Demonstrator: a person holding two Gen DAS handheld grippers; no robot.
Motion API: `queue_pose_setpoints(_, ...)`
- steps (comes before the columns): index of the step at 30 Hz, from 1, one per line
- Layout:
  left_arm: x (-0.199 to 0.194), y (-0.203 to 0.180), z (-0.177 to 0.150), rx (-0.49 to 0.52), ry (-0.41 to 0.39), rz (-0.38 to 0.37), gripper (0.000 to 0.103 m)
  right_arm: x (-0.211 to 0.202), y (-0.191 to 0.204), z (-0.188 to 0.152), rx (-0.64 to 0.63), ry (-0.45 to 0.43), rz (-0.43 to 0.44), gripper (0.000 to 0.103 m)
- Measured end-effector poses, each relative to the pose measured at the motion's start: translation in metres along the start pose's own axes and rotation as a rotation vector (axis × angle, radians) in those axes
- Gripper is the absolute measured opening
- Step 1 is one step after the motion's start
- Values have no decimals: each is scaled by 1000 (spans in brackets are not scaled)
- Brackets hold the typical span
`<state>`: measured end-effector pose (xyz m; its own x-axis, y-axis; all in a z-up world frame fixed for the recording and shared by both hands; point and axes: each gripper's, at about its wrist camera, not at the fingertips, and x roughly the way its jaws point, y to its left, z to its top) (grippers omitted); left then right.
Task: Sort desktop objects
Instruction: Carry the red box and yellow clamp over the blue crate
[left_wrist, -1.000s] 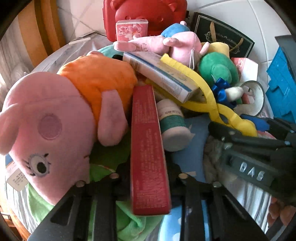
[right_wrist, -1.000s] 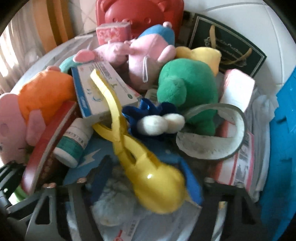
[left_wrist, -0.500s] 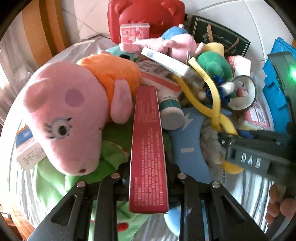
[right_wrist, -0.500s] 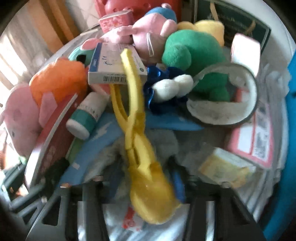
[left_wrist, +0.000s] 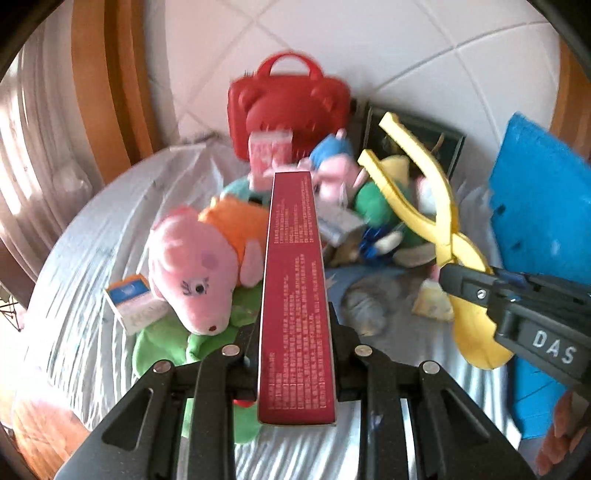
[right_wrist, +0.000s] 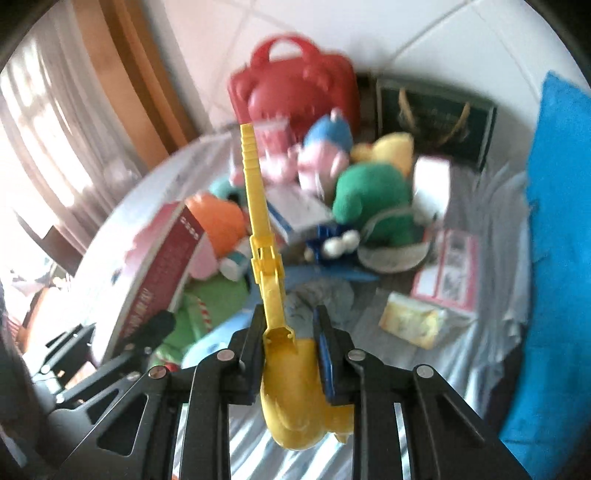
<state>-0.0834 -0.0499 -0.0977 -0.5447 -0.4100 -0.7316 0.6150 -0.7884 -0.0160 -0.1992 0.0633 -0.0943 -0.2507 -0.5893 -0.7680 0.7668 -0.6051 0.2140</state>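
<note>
White-sheeted table (left_wrist: 92, 258) against a tiled wall, toys piled everywhere. Our left gripper (left_wrist: 295, 354) is clamped on the long red box (left_wrist: 295, 295), our right gripper (right_wrist: 290, 345) just closed on the yellow tongs (right_wrist: 291, 369), both held clear of the heap, probably so nothing snags.

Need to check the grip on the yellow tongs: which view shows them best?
Left wrist: the yellow tongs show side-on, both arms spread, clamped in the right gripper. Right wrist sees them edge-on between its pads, arms overlapping.
</note>
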Motion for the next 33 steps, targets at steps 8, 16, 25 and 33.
queue_pose_setpoints(8, -85, -43, 17, 18, -165, -54, 24, -117, 3, 9, 14, -224, -62, 24)
queue_pose_setpoints(16, -166, -131, 26, 82, -299, -157, 24, -248, -44, -8, 61, -420, -141, 24)
queue_pose_setpoints(25, -230, -249, 11, 188, -364, -292, 24, -343, -151, -59, 185, -490, -348, 24)
queue_pose_setpoints(33, -225, -341, -12, 300, -280, -340, 24, -356, -249, -110, 297, -389, -576, 24)
